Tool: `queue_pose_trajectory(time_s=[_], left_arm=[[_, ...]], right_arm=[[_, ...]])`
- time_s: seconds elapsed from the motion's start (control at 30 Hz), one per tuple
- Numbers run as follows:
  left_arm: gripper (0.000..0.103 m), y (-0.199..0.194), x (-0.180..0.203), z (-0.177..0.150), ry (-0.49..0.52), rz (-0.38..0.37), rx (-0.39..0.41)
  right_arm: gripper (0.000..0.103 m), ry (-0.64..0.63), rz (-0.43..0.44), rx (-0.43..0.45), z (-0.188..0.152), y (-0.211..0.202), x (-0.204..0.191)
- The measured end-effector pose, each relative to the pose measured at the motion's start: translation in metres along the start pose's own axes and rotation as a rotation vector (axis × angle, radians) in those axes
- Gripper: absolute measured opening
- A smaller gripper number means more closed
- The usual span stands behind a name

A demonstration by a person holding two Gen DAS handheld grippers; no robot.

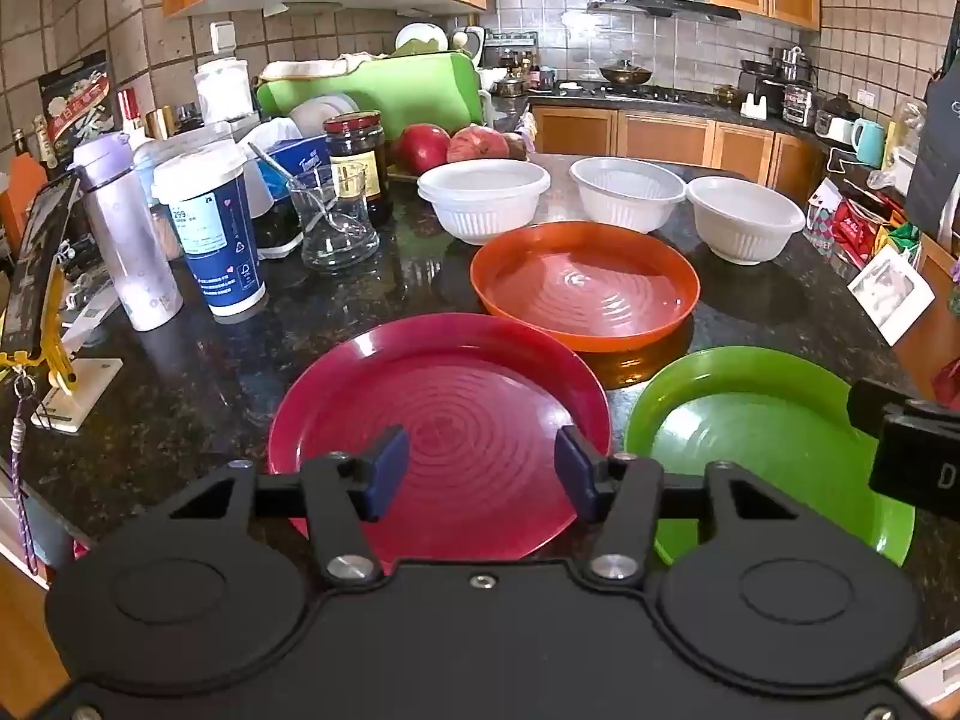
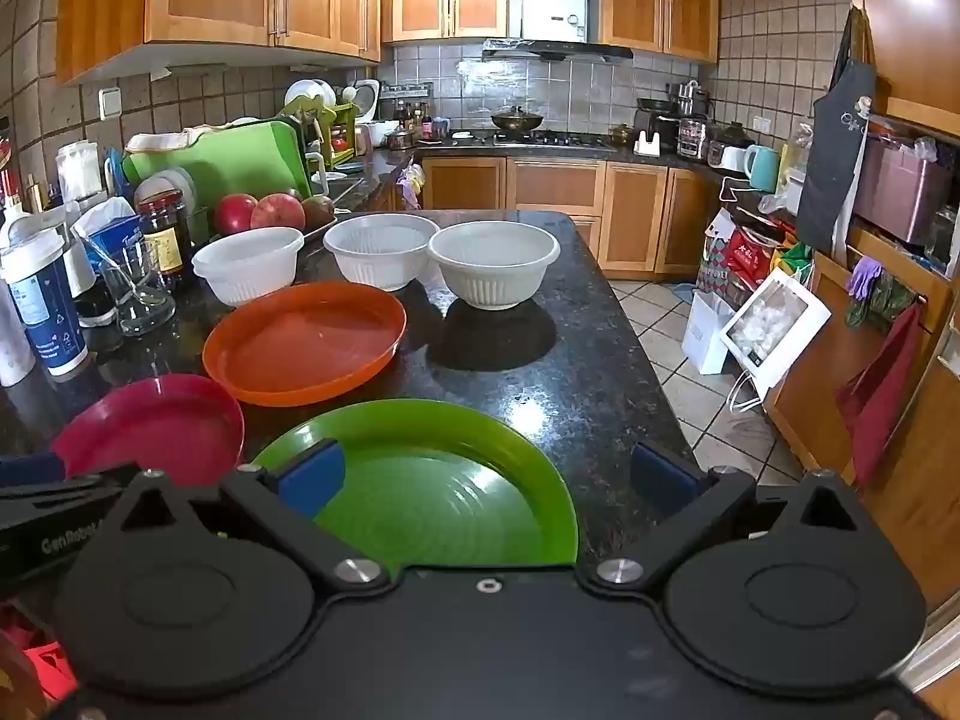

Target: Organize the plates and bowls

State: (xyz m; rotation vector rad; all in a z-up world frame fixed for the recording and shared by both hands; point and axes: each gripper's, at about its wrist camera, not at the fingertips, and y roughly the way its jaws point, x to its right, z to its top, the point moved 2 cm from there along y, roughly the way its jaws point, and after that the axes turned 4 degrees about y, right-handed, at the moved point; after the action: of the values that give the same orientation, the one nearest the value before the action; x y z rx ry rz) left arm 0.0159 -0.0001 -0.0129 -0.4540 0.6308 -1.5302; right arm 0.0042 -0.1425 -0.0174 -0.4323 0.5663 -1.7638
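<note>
The dark speckled counter [image 1: 252, 354] fills the ground ahead of both tongs. On it, the three plates are the broadest of the task's things. The red plate [image 1: 456, 384] lies flat directly under and ahead of the left gripper [image 1: 474, 468], whose blue pads stand spread wide with nothing between them, above the plate's ringed middle. The green plate [image 2: 420, 480] lies directly under and ahead of the right gripper [image 2: 486, 477], whose jaws are opened wider still and hold nothing; its left pad hangs over the plate's near-left rim and its right pad stands off the plate, over bare stone. The orange plate [image 1: 585, 288] sits farther out, beyond both tongs, between the red and green plates and the bowls.

Three white ribbed bowls stand upright in a row at the far side: the left bowl [image 1: 483, 195], which looks like a stacked pair, the middle bowl [image 1: 627, 192] and the right bowl [image 1: 744, 219], each apart from its neighbour.

Left of the left gripper stand a blue-and-white paper cup [image 1: 210, 234], a glass pitcher [image 1: 336, 228] and a dark jar [image 1: 357, 156].
</note>
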Motion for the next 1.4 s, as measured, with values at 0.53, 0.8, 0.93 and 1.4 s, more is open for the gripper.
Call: queue_pose_trajectory(time_s=[0.53,0.8,0.93,1.4], left_arm=[[0.059,0.0016,0.0047,-0.0016,0.025,-0.006,0.016],[0.059,0.003,0.0048,-0.0029,0.024,-0.012,0.01],[0.059,0.0031,0.0052,-0.0036,0.025,-0.017,0.006],[0.059,0.0024,0.0039,-0.0036,0.024,-0.016,0.005]], right_arm=[[0.103,-0.008,0.009,-0.005,-0.0007,0.0006,0.0001],[0.103,-0.009,0.007,-0.004,-0.0009,-0.0008,0.0003],[0.103,-0.008,0.008,-0.008,-0.0009,-0.0006,-0.0001],[0.103,-0.008,0.015,-0.009,-0.0011,-0.0014,-0.0003]])
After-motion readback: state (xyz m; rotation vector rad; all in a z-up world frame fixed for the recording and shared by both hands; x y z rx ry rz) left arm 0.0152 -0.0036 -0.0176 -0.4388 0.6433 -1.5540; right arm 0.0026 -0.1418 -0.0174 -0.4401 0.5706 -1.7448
